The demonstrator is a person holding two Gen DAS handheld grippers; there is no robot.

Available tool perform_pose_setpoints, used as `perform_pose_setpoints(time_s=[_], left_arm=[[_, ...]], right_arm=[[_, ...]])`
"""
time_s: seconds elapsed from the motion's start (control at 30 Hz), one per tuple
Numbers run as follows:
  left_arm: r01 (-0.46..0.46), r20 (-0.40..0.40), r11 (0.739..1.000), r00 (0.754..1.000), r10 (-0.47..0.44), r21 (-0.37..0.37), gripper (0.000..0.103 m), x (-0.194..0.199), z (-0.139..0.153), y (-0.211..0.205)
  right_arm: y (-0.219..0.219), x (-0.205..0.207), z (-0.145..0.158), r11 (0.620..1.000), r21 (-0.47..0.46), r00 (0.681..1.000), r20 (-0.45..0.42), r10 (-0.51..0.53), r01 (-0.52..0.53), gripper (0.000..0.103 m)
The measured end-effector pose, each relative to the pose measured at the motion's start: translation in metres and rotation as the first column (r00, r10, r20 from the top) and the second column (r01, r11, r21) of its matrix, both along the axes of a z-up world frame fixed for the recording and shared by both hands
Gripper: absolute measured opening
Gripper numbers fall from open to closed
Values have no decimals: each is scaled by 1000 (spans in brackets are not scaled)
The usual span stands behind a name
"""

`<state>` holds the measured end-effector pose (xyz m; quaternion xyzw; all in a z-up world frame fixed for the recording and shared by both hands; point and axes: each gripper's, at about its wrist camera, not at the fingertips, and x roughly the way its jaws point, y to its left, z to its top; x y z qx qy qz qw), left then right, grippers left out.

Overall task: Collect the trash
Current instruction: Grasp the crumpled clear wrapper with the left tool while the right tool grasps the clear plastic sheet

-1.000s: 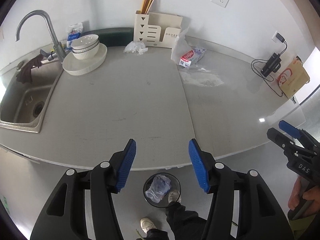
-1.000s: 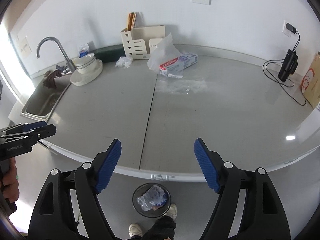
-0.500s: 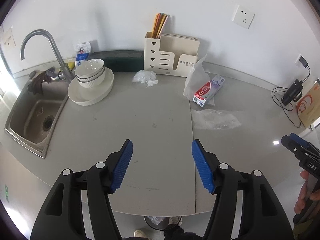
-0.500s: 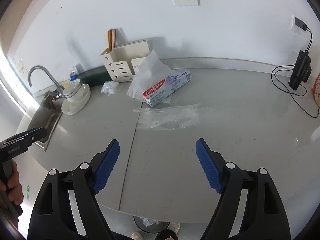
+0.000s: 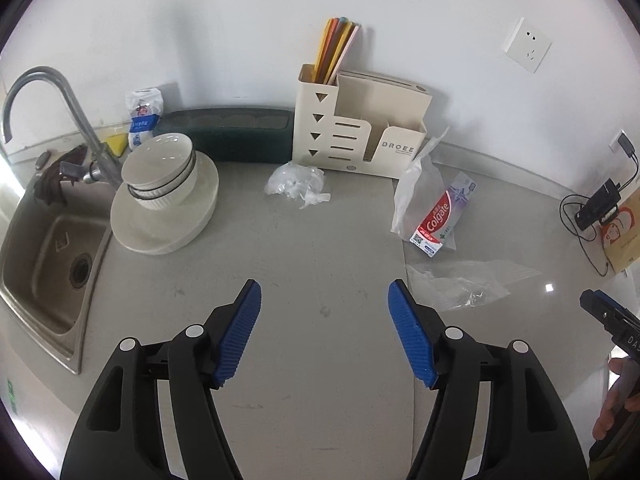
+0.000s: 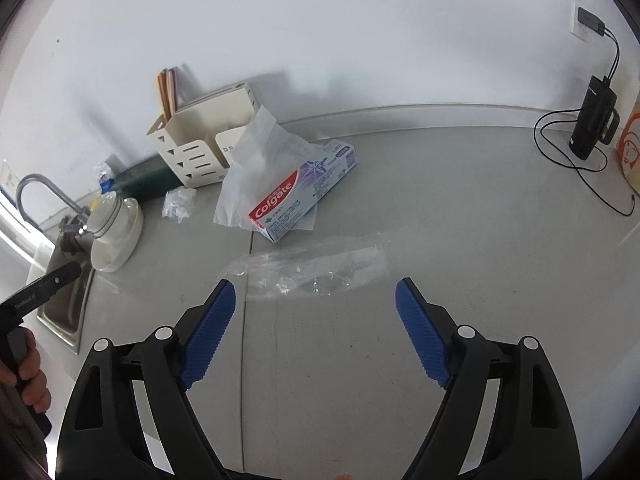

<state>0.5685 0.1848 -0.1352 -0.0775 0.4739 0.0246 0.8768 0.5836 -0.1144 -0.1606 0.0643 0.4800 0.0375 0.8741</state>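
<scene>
Both your tools hang over the bench [image 5: 320, 248], empty. Your left tool [image 5: 324, 320] and right tool [image 6: 316, 312] are spreading wider. The clear wrapper [image 6: 312, 272] lies just ahead of the right tool; the toothpaste box [image 6: 304, 192] lies behind it.

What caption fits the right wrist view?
Right gripper, jaws opening and empty, above clear plastic wrap near a toothpaste box on the counter.

Left claw [image 5: 324, 292] and right claw [image 6: 315, 294] angled down, jaws opening, empty
</scene>
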Motion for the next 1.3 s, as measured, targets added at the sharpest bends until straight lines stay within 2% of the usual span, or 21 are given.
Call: perform_pose_setpoints(time_s=[0.17, 0.37, 0.67, 0.93, 1.17, 1.23, 1.3], left_arm=[[66, -30, 998, 997, -66, -8, 73, 49, -12, 18], [136, -55, 991, 989, -136, 1, 84, 102, -32, 30], [183, -140, 983, 974, -179, 14, 85, 181, -68, 44], [257, -222, 963, 947, -234, 78, 87, 231, -105, 42], [281, -279, 956, 927, -249, 81, 89, 257, -131, 39], [287, -294, 956, 920, -257, 61, 89, 262, -139, 40], [286, -312, 957, 914, -259, 41, 87, 265, -147, 41]], right_arm=[[14, 28, -4, 997, -31, 997, -21, -68, 67, 84], [17, 53, -26, 985, -50, 982, -79, -169, 165, 84], [2, 76, -63, 941, -18, 924, -186, -335, 337, 84], [2, 93, -85, 915, -30, 886, -237, -398, 403, 84], [7, 105, -102, 911, -10, 873, -283, -397, 411, 84], [11, 108, -107, 916, -19, 873, -294, -388, 401, 76], [12, 109, -112, 917, -21, 869, -313, -384, 398, 63]])
